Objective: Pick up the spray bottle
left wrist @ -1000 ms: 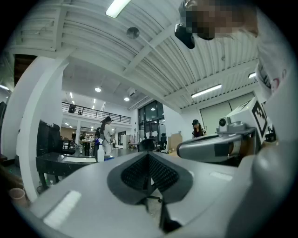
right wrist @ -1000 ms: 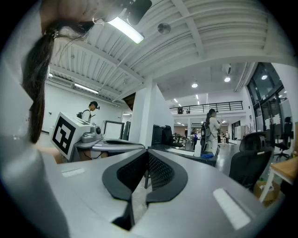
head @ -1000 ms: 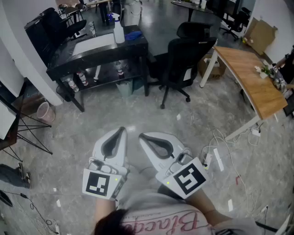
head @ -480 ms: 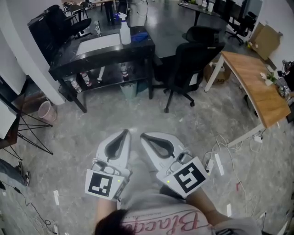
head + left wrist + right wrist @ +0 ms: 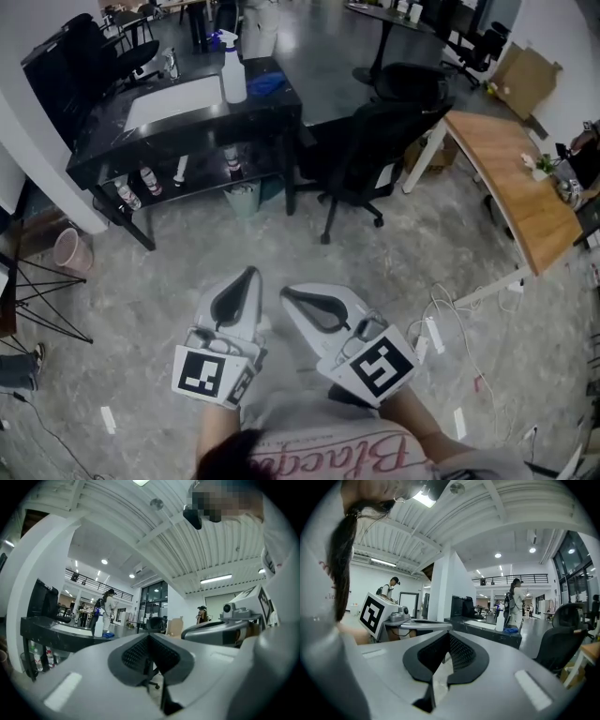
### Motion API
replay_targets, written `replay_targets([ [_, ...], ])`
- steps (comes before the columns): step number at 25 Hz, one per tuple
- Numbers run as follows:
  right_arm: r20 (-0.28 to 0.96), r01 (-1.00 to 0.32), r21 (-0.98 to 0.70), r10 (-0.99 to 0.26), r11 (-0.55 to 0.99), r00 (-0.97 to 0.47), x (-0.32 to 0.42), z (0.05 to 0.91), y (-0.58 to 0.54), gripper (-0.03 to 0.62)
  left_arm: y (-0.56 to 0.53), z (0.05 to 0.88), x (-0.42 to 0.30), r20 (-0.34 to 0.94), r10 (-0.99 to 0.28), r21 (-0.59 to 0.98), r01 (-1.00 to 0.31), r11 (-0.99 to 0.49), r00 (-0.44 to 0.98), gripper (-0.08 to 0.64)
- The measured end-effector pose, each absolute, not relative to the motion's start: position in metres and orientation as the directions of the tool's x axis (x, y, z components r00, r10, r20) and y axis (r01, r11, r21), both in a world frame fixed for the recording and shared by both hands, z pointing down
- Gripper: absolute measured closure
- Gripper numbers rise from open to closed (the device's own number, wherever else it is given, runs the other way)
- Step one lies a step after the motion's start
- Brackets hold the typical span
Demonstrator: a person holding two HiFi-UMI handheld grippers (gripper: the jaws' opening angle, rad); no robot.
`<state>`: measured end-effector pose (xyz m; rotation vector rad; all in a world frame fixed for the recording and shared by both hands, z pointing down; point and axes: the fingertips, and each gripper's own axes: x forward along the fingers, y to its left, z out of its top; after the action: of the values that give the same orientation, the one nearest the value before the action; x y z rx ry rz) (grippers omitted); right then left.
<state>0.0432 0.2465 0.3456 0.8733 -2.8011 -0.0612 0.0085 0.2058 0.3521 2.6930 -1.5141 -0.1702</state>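
You hold both grippers low over the grey floor, well short of the black table [image 5: 112,141]. The left gripper [image 5: 248,274] has its jaws pressed together on nothing, and the right gripper [image 5: 285,293] is likewise closed and empty. The two sit side by side, tips toward the table. The spray bottle [image 5: 232,73] stands upright on the table's top near its far right corner — a blue cloth [image 5: 270,84] lies just beside it. A black chair [image 5: 375,141] stands right of the table.

Black table [image 5: 265,106] with spray bottle [image 5: 233,79], blue cloth [image 5: 268,84], perhaps a white mat [image 5: 174,97]
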Motion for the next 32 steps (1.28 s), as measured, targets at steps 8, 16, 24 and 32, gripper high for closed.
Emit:
replay_targets([
  [8,0.174,-0.546,0.106,-0.556,0.831,-0.813,0.009,0.326,0.148,0.591,0.108,0.331,-0.022,-0.095,-0.855,0.097,-0.850,-0.518,0.510,0.560],
  [16,0.162,-0.560,0.064,-0.562,0.826,-0.811,-0.033,0.319,0.056,0.591,0.029,0.331,-0.050,-0.055,-0.824,0.067,-0.821,-0.567,0.564,0.560],
  [24,0.186,-0.603,0.018,-0.595,0.798,-0.782,-0.047,0.328,-0.001,0.591,-0.024,0.322,-0.061,-0.055,-0.791,0.069,-0.788,-0.612,0.609,0.560],
  [32,0.202,-0.616,0.012,-0.605,0.787,-0.770,-0.054,0.336,-0.018,0.591,-0.041,0.332,-0.074,-0.044,-0.793,0.098,-0.787,-0.609,0.608,0.560],
])
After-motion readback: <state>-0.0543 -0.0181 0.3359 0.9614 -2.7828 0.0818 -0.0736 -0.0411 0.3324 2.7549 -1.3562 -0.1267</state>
